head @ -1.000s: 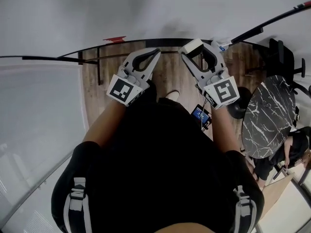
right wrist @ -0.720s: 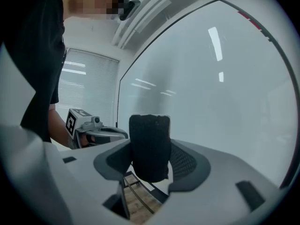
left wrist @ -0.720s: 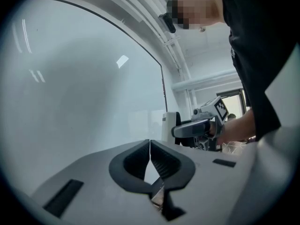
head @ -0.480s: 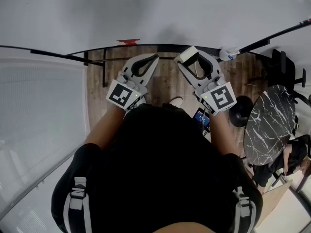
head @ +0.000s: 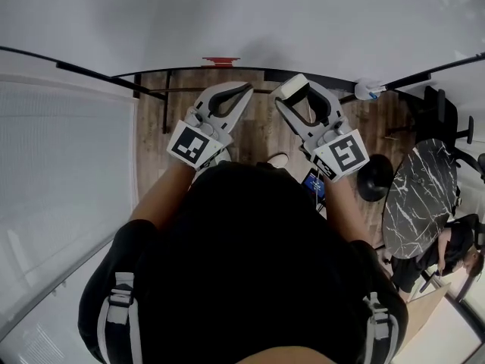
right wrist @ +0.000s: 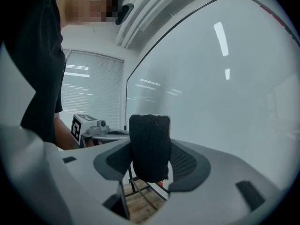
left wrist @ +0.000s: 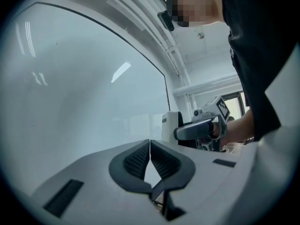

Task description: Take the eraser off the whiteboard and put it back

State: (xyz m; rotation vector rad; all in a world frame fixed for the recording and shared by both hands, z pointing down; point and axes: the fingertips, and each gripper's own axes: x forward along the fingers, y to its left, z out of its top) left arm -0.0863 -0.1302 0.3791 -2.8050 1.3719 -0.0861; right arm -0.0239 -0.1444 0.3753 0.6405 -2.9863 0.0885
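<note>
The whiteboard (head: 250, 14) fills the far side of the head view, just beyond both grippers. In my right gripper (head: 305, 91) sits the eraser (head: 294, 87), a white block with black felt, and the jaws are shut on it. In the right gripper view the eraser's felt (right wrist: 150, 146) stands upright between the pads, close to the whiteboard (right wrist: 215, 93). My left gripper (head: 244, 91) is beside it on the left, shut with nothing in it; its pads meet at the tips of the left gripper (left wrist: 150, 143). That view also catches the eraser (left wrist: 170, 125) in the right gripper (left wrist: 197, 128).
The board's black stand (head: 163, 105) rests on a wooden floor. A marker (head: 367, 89) lies on the board's ledge at right. A round marble table (head: 420, 188), a black chair base (head: 375, 177) and a seated person (head: 447, 249) are at right. A window blind (head: 68, 173) is at left.
Both grippers and the person have shifted sideways along the whiteboard, bringing more of the window blind into view at left. The eraser stays gripped in the right gripper.
</note>
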